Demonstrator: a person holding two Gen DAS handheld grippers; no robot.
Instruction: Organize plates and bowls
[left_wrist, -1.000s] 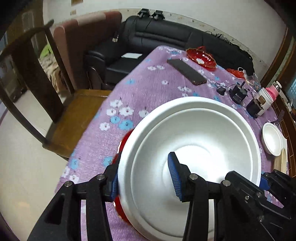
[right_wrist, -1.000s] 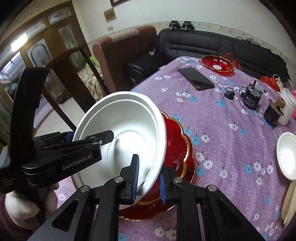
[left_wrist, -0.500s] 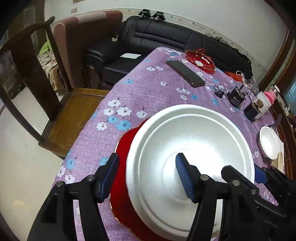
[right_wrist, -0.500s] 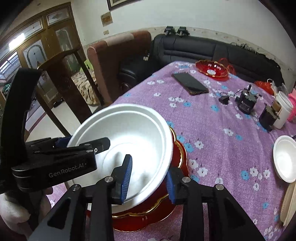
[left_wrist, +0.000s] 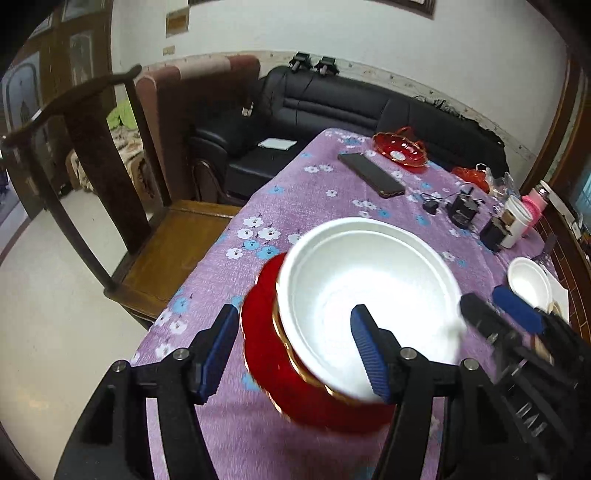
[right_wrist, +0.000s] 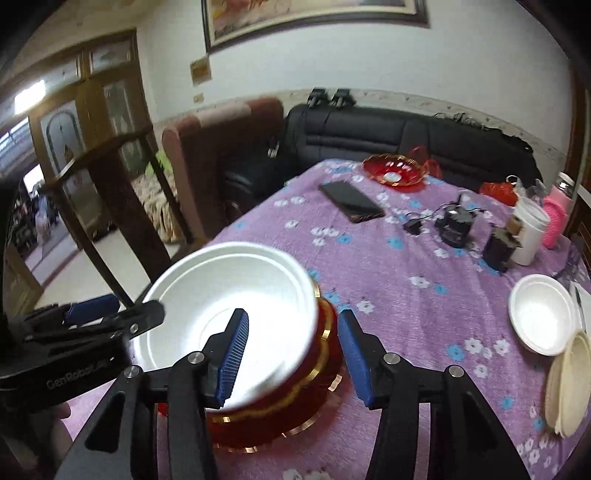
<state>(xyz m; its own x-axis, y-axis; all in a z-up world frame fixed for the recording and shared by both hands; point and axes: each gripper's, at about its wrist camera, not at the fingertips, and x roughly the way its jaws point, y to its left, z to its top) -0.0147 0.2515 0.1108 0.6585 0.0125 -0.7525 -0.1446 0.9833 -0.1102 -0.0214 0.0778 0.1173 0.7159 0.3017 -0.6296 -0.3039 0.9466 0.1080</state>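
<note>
On the near corner of the bench (left_wrist: 332, 192), the white bowl (left_wrist: 369, 295) now sits released inside the red gold-rimmed dish (left_wrist: 273, 354), where a second ago both tools were pinching its rim and holding it tilted above that dish. The left hand-held gripper (left_wrist: 295, 347) has let go: its blue pads stand apart, 1 outside the red dish and 1 over the bowl's inner wall, with neither pressing. The right hand-held gripper (right_wrist: 293, 354) is opening at this moment; the bowl's rim and the dish edge lie between its pads, yet nothing is clamped. Both tools have drawn back and up from the stack, so the bowl looks smaller in each view than it did. By my reading, this nesting step is done, and the bowl rests slightly off-centre, leaning toward the chair side. What remains seems to be the small white bowl (right_wrist: 541, 319) and the pale stacked plates (right_wrist: 569, 384) at the right edge, plus the other red dish (right_wrist: 393, 171) at the far end beside the phone (right_wrist: 351, 201). Either hand is free to go for those next.
</note>
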